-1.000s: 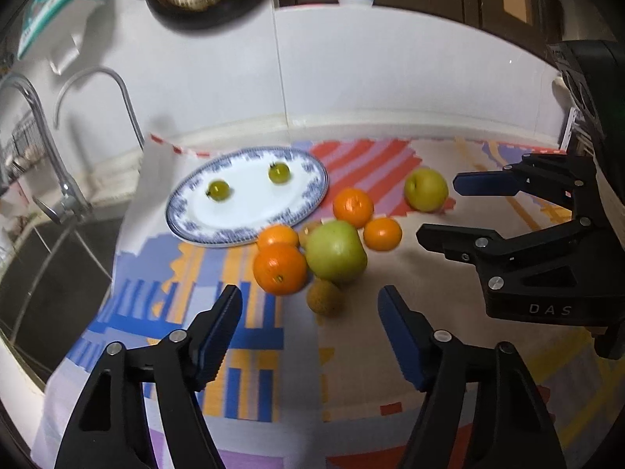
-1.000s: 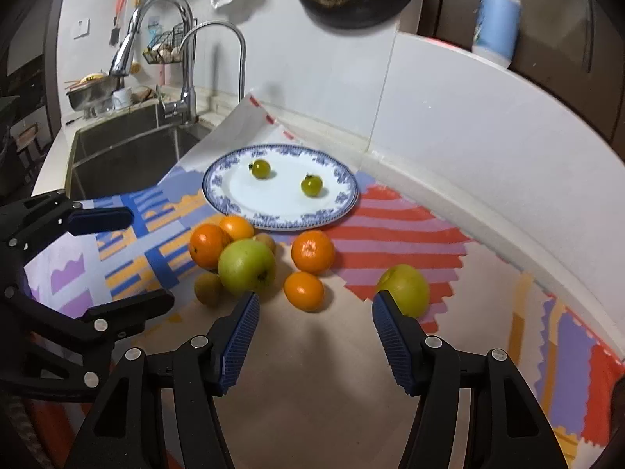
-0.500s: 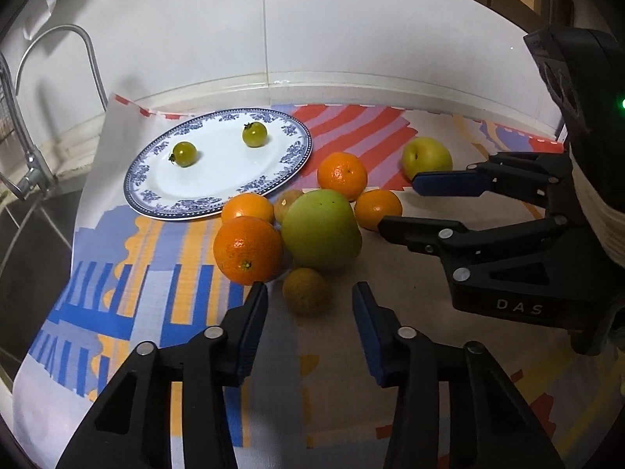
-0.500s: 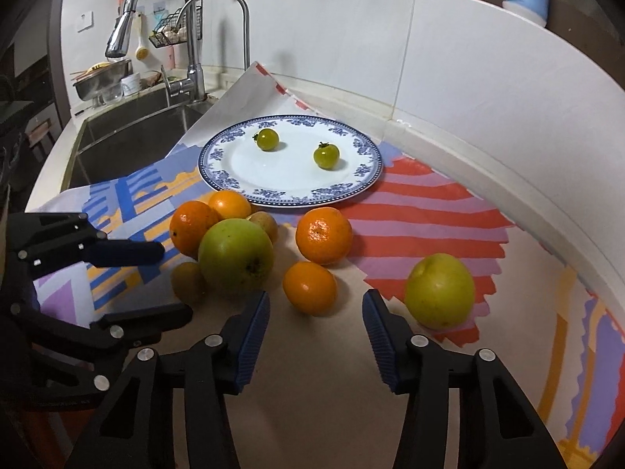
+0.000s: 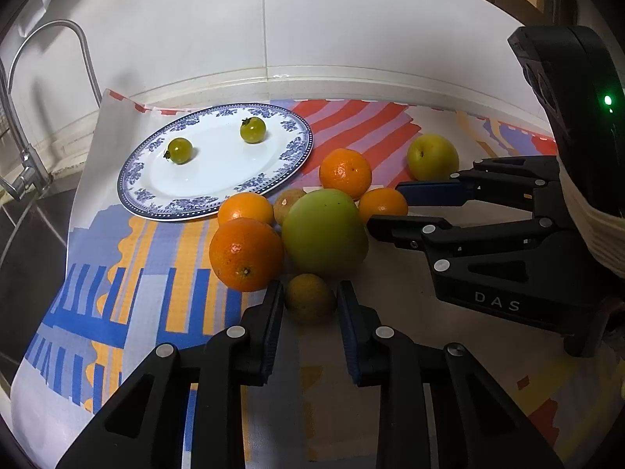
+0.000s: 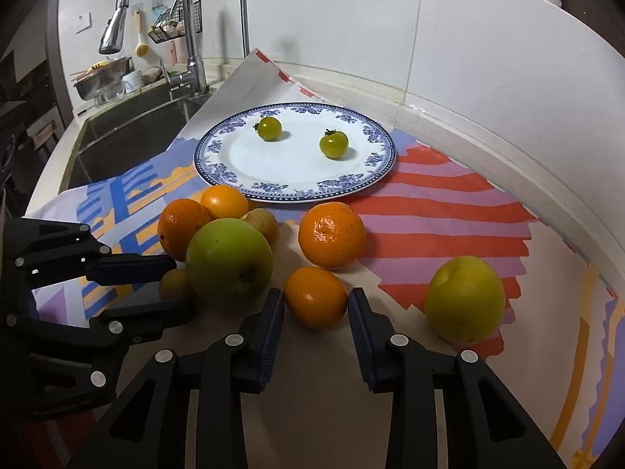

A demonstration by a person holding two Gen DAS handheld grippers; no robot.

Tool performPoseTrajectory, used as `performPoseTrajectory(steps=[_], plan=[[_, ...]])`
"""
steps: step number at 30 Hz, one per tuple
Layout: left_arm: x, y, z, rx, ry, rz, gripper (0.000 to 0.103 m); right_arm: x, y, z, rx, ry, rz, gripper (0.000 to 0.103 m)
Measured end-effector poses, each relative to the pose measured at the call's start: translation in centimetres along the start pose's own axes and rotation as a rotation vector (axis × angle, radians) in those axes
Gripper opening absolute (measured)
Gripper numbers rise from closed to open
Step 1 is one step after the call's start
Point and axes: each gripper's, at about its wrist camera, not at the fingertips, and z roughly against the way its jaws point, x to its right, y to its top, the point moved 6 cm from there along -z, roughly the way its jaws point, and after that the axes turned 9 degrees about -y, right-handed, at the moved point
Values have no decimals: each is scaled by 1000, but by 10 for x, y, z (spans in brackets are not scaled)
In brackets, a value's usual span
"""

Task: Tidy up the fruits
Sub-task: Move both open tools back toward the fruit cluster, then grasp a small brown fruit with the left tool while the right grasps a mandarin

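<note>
Two claws, both open. Left claw (image 5: 308, 305) sits around small brown fruit (image 5: 309, 301); right claw (image 6: 315, 306) around small orange (image 6: 315, 296). Squeeze softly, lift straight up, miss big green apple (image 5: 325, 231).

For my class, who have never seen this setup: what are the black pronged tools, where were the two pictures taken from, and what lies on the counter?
Each tool is a hand-held claw with a camera looking along its two fingers, so each picture is one claw's view. The left claw brackets a small brownish fruit; the right claw brackets a small orange. Whether either pinches yet is unclear. Oranges and a green apple lie on a patterned cloth; a plate holds two green tomatoes.
</note>
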Motion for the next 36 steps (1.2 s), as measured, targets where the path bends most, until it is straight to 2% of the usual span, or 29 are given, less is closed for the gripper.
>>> performPoseTrajectory(steps=[6, 16, 36], plan=[[1, 0, 5, 15, 1, 0, 28, 2, 0, 2, 1, 0, -12, 35], [6, 4, 26, 69, 2, -3, 28, 4, 0, 29, 32, -24, -66, 35], [18, 8, 96, 205, -18, -24, 28, -12, 11, 97, 129, -81, -114, 35]])
